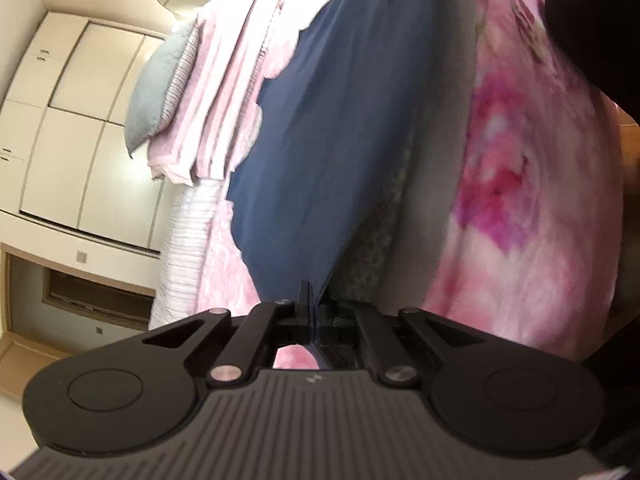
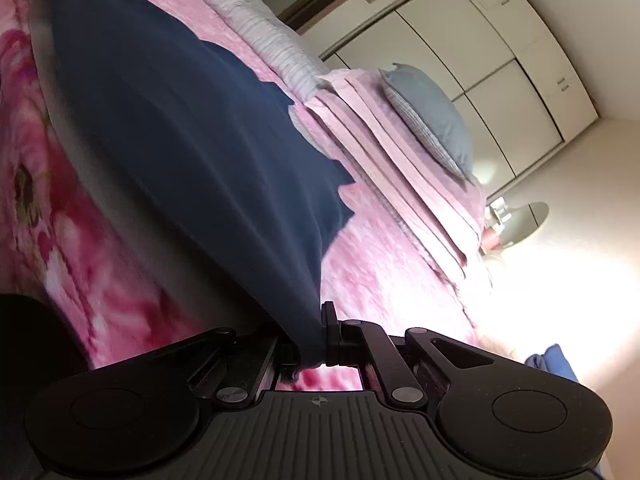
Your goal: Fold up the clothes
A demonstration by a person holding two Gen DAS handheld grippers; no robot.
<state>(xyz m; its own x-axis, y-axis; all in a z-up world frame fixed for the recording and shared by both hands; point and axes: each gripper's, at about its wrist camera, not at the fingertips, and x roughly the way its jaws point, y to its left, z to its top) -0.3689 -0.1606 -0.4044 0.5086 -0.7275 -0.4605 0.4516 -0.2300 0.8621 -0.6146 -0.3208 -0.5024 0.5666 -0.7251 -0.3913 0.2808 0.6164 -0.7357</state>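
Observation:
A dark blue garment [image 1: 320, 128] is held up and stretched above the pink bed; it also shows in the right wrist view [image 2: 192, 136]. My left gripper [image 1: 310, 304] is shut on one edge of it, the cloth pinched between the fingers. My right gripper [image 2: 322, 328] is shut on the other edge, with cloth bunched between its fingers. Both views are tilted sideways. The garment hangs between the two grippers, its lower ragged edge loose over the bedspread.
A pink floral bedspread [image 1: 520, 184] covers the bed [image 2: 380, 264]. A grey pillow [image 1: 160, 80] lies on folded pink blankets [image 2: 392, 152] at the bed's head. White wardrobe doors [image 2: 500, 60] fill the wall behind. A round mirror [image 2: 524, 224] hangs near a bright window.

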